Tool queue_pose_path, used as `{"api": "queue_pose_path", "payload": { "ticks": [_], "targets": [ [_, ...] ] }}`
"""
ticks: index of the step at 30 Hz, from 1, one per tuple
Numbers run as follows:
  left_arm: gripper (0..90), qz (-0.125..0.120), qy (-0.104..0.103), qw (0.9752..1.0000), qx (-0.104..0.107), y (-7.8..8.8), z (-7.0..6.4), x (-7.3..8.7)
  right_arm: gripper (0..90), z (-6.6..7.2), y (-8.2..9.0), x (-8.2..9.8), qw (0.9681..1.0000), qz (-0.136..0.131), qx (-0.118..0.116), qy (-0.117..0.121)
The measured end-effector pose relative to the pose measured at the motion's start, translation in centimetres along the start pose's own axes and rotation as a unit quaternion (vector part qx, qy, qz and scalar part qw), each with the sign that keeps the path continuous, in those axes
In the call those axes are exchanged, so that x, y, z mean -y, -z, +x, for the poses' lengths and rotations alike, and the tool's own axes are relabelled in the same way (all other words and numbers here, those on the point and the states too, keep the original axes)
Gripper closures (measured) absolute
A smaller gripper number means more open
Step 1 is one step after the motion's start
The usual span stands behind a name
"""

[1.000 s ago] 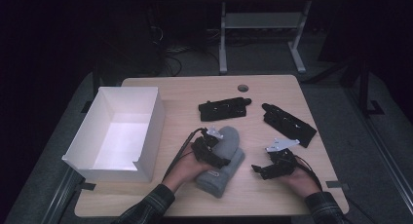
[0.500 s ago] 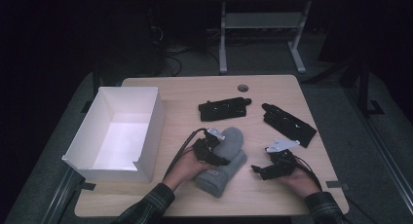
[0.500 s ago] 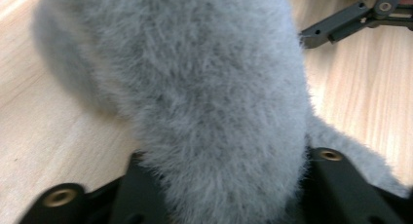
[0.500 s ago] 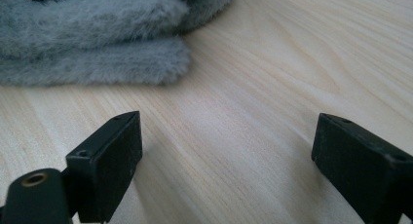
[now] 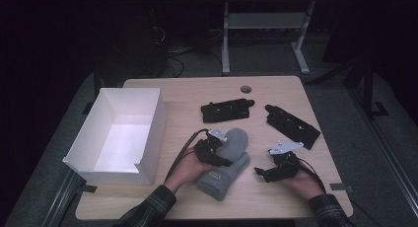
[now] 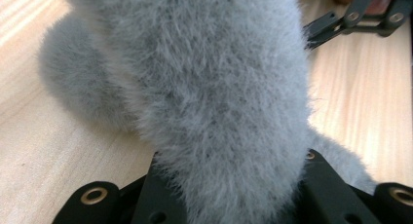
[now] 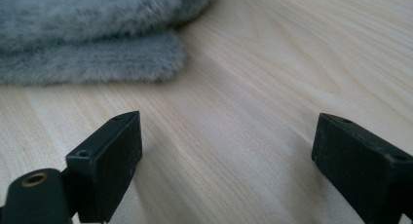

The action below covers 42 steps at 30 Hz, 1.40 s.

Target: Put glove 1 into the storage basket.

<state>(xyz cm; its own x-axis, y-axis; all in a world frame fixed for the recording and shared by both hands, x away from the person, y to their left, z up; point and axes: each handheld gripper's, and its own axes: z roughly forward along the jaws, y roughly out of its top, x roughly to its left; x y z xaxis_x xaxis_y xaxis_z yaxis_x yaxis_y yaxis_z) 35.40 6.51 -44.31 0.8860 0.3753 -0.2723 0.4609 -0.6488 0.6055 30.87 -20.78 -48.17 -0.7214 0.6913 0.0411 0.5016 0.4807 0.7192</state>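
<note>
The left gripper [image 5: 217, 150] had just been closing, and its jaws were clamped on the top fold of a fuzzy grey sock [image 5: 227, 163] that lay on the wooden table [image 5: 187, 96], near the front edge and between the two hands. The right gripper [image 5: 268, 172] sat just beside the sock with its jaws wide apart and only bare table between them. A white box [image 5: 148, 133] stood to the left of the sock, and two black trays [image 5: 226, 110] lay farther back on the table.
</note>
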Motion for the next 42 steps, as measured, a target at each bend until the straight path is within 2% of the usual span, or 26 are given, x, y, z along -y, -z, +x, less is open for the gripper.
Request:
{"api": "queue_pose_path", "payload": {
  "ticks": [8,15,19,36,42],
  "targets": [
    [71.4,-0.025,-0.006,0.9997,0.001,2.3,-0.6,-0.5,11.0,0.0,0.0,0.0,1.0,0.001,0.0,0.0],
    [71.2,-0.046,-0.009,0.9987,-0.019,4.9,-0.7,-0.9,10.8,0.0,0.0,0.0,1.0,0.0,0.0,0.0],
    [71.2,-0.058,-0.001,0.9979,-0.029,6.6,-0.4,-1.3,10.6,0.0,0.0,0.0,1.0,-0.001,0.0,0.0],
    [71.0,-0.07,0.011,0.995,-0.07,13.9,0.5,-3.4,10.6,0.0,0.0,0.0,1.0,0.0,0.0,0.001],
    [71.0,-0.079,0.018,0.9928,-0.088,16.9,0.9,-4.0,10.5,0.0,-0.1,0.0,1.0,0.0,0.0,0.001]
  ]
}}
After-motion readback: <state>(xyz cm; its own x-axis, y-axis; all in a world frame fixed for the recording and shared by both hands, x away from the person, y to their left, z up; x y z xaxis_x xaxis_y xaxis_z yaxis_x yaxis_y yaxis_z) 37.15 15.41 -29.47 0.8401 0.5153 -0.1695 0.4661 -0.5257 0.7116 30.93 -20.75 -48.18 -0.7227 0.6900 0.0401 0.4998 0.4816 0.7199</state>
